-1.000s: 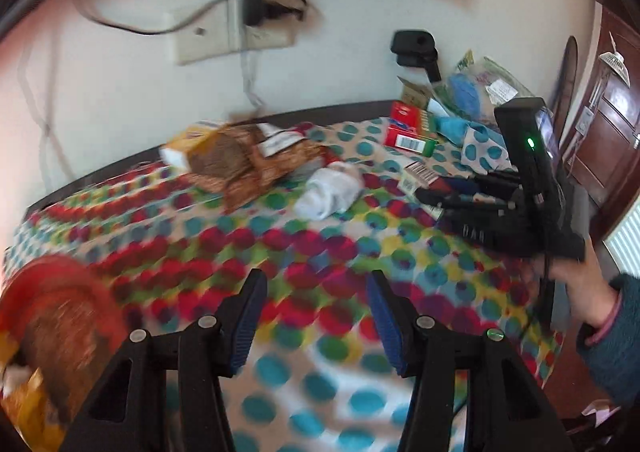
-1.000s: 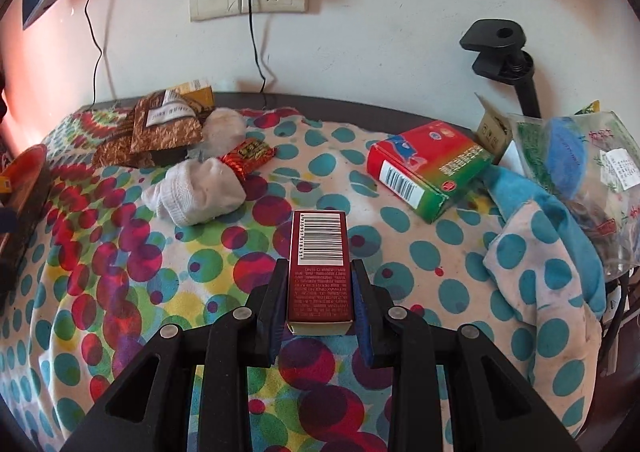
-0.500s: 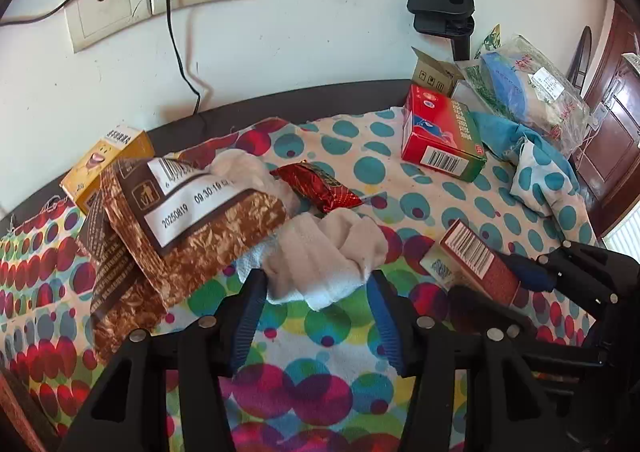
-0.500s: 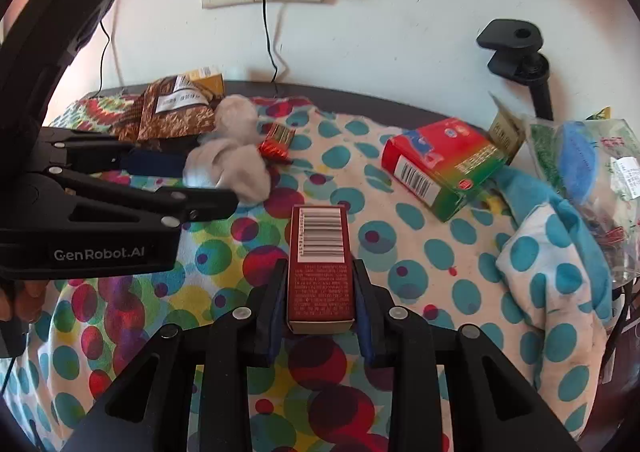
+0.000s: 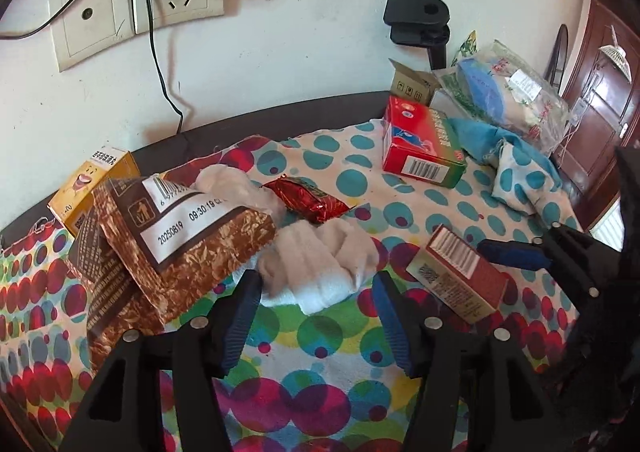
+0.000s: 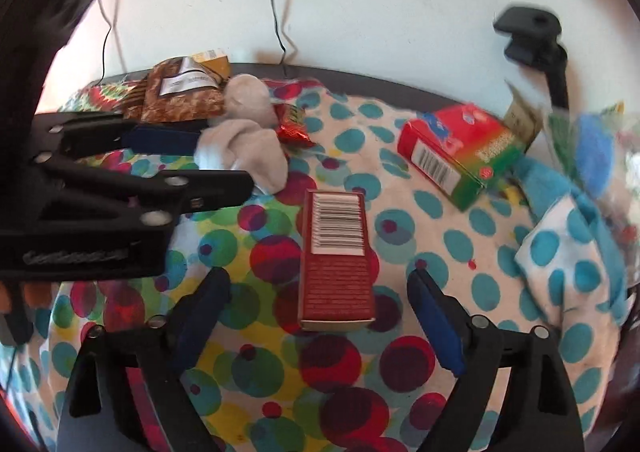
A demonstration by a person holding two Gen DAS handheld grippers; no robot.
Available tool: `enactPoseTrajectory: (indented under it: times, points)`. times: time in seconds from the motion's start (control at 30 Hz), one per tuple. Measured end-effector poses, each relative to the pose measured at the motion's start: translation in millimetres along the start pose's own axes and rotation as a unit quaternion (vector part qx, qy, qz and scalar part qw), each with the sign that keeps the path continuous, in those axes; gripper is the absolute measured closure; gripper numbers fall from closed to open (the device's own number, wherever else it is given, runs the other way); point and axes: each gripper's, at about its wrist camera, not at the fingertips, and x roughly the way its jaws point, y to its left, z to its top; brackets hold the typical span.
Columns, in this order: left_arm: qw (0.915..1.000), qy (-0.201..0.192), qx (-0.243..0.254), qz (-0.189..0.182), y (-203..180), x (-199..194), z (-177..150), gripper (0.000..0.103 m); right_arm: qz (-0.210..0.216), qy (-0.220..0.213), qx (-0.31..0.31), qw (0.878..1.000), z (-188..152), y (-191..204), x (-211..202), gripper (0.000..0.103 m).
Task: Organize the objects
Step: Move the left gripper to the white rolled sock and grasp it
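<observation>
A small dark red box (image 6: 338, 260) with a barcode lies flat on the dotted cloth between the open fingers of my right gripper (image 6: 320, 308), untouched by them; it also shows in the left wrist view (image 5: 460, 272). My left gripper (image 5: 316, 292) is open, its fingertips on either side of a white rolled sock (image 5: 320, 264), which also shows in the right wrist view (image 6: 248, 148). A brown snack bag (image 5: 172, 244), a red candy wrapper (image 5: 310, 200) and a yellow box (image 5: 92, 180) lie just beyond the sock.
A red and green box (image 5: 424, 148) lies at the back right, with a bagged blue bundle (image 5: 504, 96) and a small cardboard box (image 5: 412, 84) behind it. A black clamp mount (image 5: 420, 24) and wall sockets with a cable (image 5: 160, 52) stand at the wall.
My right gripper has opened and let go of the dark red box, which now lies on the cloth. My left gripper has swung in from the left and come up to the white sock.
</observation>
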Motion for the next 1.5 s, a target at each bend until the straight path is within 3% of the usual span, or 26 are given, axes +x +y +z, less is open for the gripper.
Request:
enactPoseTrajectory:
  times: [0.1, 0.13, 0.17, 0.53, 0.9, 1.0, 1.17, 1.27, 1.33, 1.37, 1.5]
  points:
    - [0.9997, 0.0, 0.018, 0.014, -4.1, 3.5, 5.2, 0.044, 0.027, 0.007, 0.016, 0.999, -0.6, -6.6, 2.7, 0.011]
    - [0.9998, -0.001, 0.019, 0.009, -3.9, 3.5, 6.2, 0.044, 0.029, 0.011, 0.014, 0.999, -0.5, -5.6, 4.0, 0.002]
    - [0.9998, -0.005, 0.017, 0.005, -2.9, 2.7, 6.9, 0.044, 0.026, 0.018, 0.004, 0.999, -0.2, -1.3, 5.9, 0.001]
    - [0.9985, -0.04, 0.036, -0.007, 0.1, 3.5, 5.8, 0.044, 0.029, 0.016, 0.005, 0.999, -0.6, 0.2, 5.1, 0.0]
    - [0.9983, -0.025, 0.052, 0.0, -3.7, 13.4, 6.6, 0.037, 0.035, 0.015, 0.0, 0.999, 0.2, 0.1, 4.6, 0.001]
    - [0.9975, -0.021, 0.064, 0.023, -9.9, 15.6, 5.7, 0.036, 0.049, 0.007, -0.004, 0.999, 0.8, -0.2, 1.9, 0.01]
    - [0.9961, -0.017, 0.07, 0.051, -17.2, 19.9, 5.6, 0.035, 0.048, -0.013, 0.017, 0.999, -0.2, -7.8, -6.7, 0.058]
    - [0.9972, -0.019, 0.055, 0.047, -13.8, 19.6, 5.8, 0.036, 0.046, -0.015, 0.026, 0.998, 0.9, -10.9, -6.7, 0.069]
    - [0.9973, -0.024, 0.049, 0.051, -12.1, 17.6, 5.4, 0.05, 0.04, -0.015, 0.028, 0.999, 1.0, -10.9, -6.9, 0.075]
    - [0.997, -0.029, 0.046, 0.055, -11.3, 15.4, 5.1, 0.061, 0.04, -0.016, 0.027, 0.999, 1.1, -10.8, -7.2, 0.075]
    - [0.9969, -0.03, 0.045, 0.057, -11.7, 11.0, 1.9, 0.065, 0.041, -0.02, 0.027, 0.999, 0.4, -10.3, -9.1, 0.075]
